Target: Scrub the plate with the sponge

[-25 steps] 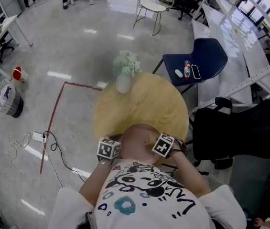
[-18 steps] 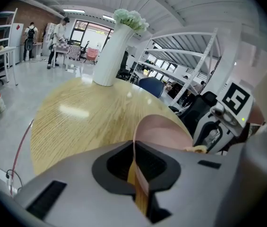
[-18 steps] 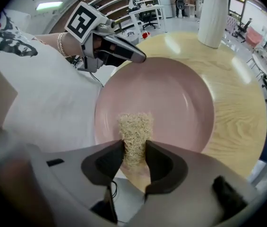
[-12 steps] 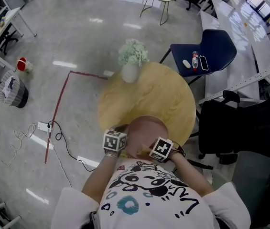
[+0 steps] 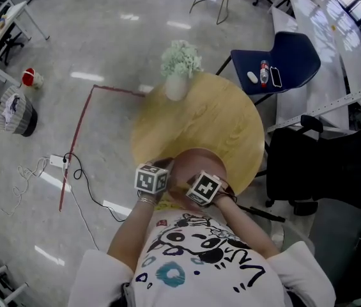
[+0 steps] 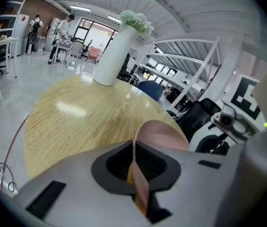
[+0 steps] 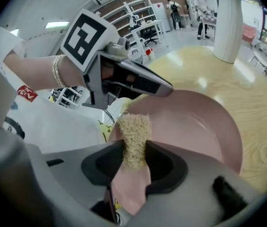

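A pink plate [image 5: 196, 164] is held over the near edge of the round wooden table [image 5: 218, 117]. My left gripper [image 5: 154, 178] is shut on the plate's rim [image 6: 140, 183], which runs edge-on between its jaws in the left gripper view. My right gripper [image 5: 202, 187] is shut on a coarse tan sponge [image 7: 134, 138]. The sponge's tip lies against the plate's inner face [image 7: 194, 126], near the rim on the left gripper's side. The left gripper [image 7: 128, 79] and its marker cube show just beyond the sponge in the right gripper view.
A white vase with pale flowers [image 5: 179, 69] stands at the table's far edge. A blue chair [image 5: 276, 53] with small items on it is beyond the table at the right, a black office chair [image 5: 321, 165] to the right. A cable and power strip [image 5: 55, 165] lie on the floor at the left.
The right gripper with the sponge has moved left over the plate, closer to the left gripper. The head view has shifted, so the table sits higher in the picture.
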A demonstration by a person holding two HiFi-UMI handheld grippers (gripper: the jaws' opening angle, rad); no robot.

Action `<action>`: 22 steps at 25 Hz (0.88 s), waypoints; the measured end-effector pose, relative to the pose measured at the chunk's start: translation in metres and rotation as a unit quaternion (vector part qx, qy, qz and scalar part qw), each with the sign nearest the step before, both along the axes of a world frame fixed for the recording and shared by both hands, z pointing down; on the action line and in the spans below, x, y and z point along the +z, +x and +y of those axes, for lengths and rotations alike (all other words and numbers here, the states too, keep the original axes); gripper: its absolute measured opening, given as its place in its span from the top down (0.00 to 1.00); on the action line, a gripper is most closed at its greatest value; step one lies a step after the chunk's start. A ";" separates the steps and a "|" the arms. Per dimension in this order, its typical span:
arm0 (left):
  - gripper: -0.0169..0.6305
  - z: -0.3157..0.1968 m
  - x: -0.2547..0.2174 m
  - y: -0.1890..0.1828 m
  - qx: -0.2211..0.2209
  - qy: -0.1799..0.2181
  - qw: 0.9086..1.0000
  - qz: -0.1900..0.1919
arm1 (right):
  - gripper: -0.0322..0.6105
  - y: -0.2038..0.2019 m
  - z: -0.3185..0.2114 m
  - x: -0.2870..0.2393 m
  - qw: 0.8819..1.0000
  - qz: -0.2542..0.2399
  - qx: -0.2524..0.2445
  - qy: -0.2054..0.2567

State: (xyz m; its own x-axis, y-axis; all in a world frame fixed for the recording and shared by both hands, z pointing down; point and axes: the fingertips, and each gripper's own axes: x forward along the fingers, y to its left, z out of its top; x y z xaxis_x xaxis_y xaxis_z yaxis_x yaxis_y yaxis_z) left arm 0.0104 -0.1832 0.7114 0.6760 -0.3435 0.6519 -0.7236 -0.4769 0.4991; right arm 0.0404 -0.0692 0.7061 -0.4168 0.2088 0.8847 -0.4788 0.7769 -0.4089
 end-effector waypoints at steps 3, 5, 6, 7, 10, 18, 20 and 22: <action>0.93 0.001 0.000 -0.003 -0.002 -0.006 1.000 0.003 | 0.71 0.001 -0.019 -0.001 1.000 0.011 0.013 0.021; 0.93 0.003 0.000 -0.005 -0.007 -0.008 1.000 0.007 | 0.71 0.003 -0.032 0.000 0.999 0.021 0.021 0.036; 0.93 0.003 0.000 -0.007 -0.011 -0.009 1.000 0.008 | 0.71 0.004 -0.040 -0.001 0.998 0.026 0.024 0.044; 0.93 0.004 0.000 -0.009 -0.014 -0.010 1.000 0.008 | 0.71 0.005 -0.047 -0.001 0.998 0.031 0.027 0.052; 0.93 0.007 -0.001 -0.010 -0.021 -0.011 1.000 0.009 | 0.71 0.010 -0.063 -0.002 0.996 0.045 0.031 0.070; 0.93 0.010 -0.002 -0.013 -0.015 -0.005 1.000 -0.003 | 0.71 0.010 -0.072 -0.004 0.994 0.047 0.022 0.093; 0.93 0.011 -0.002 -0.012 -0.016 -0.001 1.000 -0.004 | 0.71 0.018 -0.074 -0.011 0.993 0.051 0.037 0.104; 0.93 0.010 -0.002 -0.011 -0.014 0.002 1.000 -0.004 | 0.71 0.025 -0.070 -0.014 0.993 0.050 0.044 0.100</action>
State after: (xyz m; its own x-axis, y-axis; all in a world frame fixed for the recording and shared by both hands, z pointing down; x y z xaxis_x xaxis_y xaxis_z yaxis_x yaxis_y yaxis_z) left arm -0.0009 -0.1729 0.7094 0.6602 -0.3653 0.6563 -0.7412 -0.4581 0.4906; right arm 0.0656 -0.1392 0.6922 -0.3330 -0.0081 0.9429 -0.5798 0.7904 -0.1980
